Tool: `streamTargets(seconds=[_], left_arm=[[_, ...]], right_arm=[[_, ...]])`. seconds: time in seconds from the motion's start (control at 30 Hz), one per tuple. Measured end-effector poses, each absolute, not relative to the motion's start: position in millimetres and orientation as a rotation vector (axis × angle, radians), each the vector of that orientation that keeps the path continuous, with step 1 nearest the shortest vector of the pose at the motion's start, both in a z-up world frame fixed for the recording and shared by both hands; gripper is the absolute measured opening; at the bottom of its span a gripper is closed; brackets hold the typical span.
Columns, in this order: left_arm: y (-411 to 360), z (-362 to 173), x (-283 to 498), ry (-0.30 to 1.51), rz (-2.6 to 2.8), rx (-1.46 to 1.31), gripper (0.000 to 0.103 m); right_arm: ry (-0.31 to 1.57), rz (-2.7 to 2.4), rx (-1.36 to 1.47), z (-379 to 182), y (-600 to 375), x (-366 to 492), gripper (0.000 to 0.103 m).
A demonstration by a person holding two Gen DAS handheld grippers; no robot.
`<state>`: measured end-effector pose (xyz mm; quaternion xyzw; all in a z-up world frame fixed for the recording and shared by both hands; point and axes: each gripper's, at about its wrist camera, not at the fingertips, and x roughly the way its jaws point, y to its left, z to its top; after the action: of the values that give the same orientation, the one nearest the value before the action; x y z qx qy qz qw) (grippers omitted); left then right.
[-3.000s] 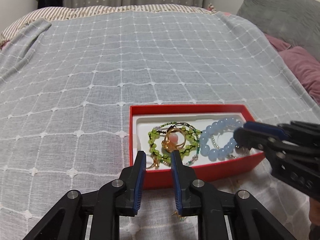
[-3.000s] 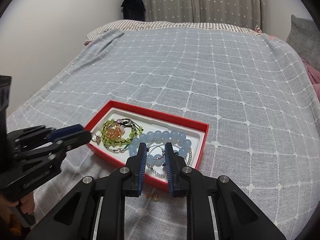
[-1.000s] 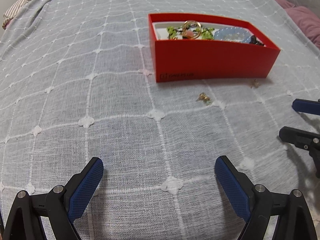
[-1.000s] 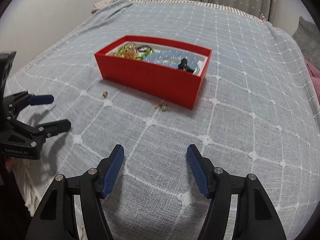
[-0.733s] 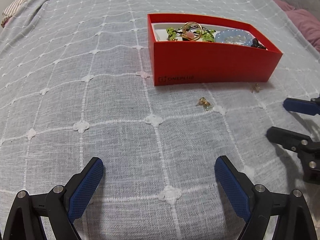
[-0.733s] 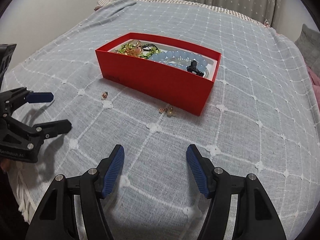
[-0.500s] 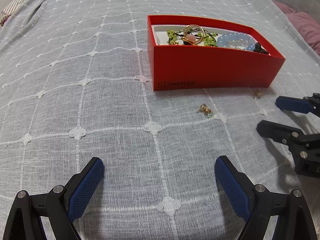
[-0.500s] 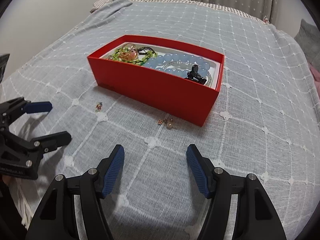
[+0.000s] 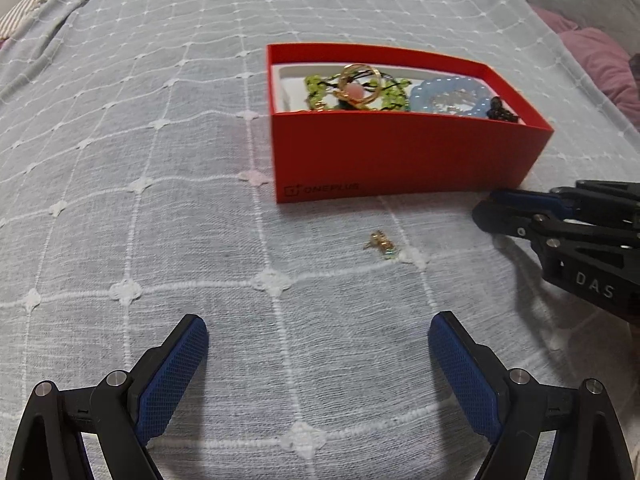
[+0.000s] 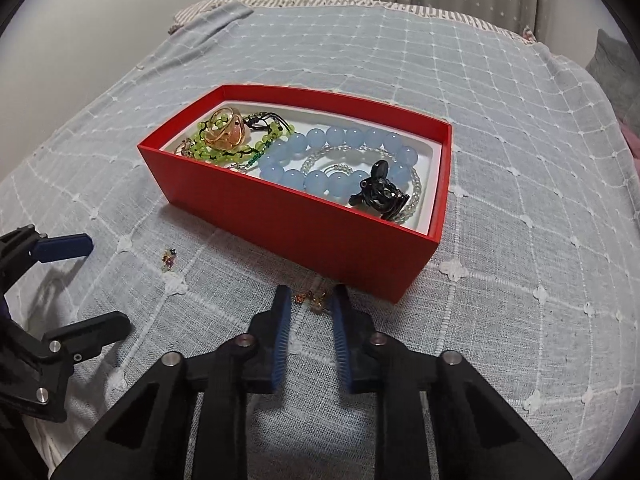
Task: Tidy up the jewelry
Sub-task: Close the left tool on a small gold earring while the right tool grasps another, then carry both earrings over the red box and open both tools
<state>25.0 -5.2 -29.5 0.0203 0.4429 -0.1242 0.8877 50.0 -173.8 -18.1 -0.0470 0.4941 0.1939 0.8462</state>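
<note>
Gold-coloured, a small earring (image 10: pixel 314 300) lies on the grey checked bedspread (image 10: pixel 500 320) just before the red box (image 10: pixel 304 216), between the right gripper (image 10: pixel 310 300) pads, which have just been closing around it; whether they touch it I cannot tell. A second earring (image 9: pixel 382 243) lies apart. The left gripper (image 9: pixel 318 344) stands wide open.

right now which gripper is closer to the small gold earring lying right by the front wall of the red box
Right. The right gripper has just been closing, its fingertips on either side of the gold earring by the red box. The left gripper stands open, well off to the side.
</note>
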Motion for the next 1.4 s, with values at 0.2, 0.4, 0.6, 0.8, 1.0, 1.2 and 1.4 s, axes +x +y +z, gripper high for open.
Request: streamTargets(seconds=[0.2,0.4,0.6,0.8,1.0,1.2,1.4], left_arm=[[-11,-25,24,0.895,-0.340,0.012,0.080],[-18,-22,30,0.895,-0.402,-0.041,0.052],[-23,-27,41,0.906,-0.396,-0.060,0.033],[-31,-30,47,0.910,-0.345,-0.026,0.024],[-35,-31,54,0.919,-0.305,-0.027,0.016],[-36,-32,60,0.922,-0.268,-0.027,0.004],[-32,-32,61,0.925,-0.270,-0.040,0.003]], right_arm=[[1.033,0.418,-0.115,-14,-171,46,0.006],[1.030,0.421,-0.091,-7,-181,39,0.006],[1.022,0.427,-0.078,0,-193,29,0.006],[1.018,0.441,-0.074,4,-198,23,0.006],[1.021,0.446,-0.075,5,-199,18,0.006],[1.028,0.446,-0.084,3,-197,16,0.006],[1.030,0.447,-0.084,3,-194,14,0.006]])
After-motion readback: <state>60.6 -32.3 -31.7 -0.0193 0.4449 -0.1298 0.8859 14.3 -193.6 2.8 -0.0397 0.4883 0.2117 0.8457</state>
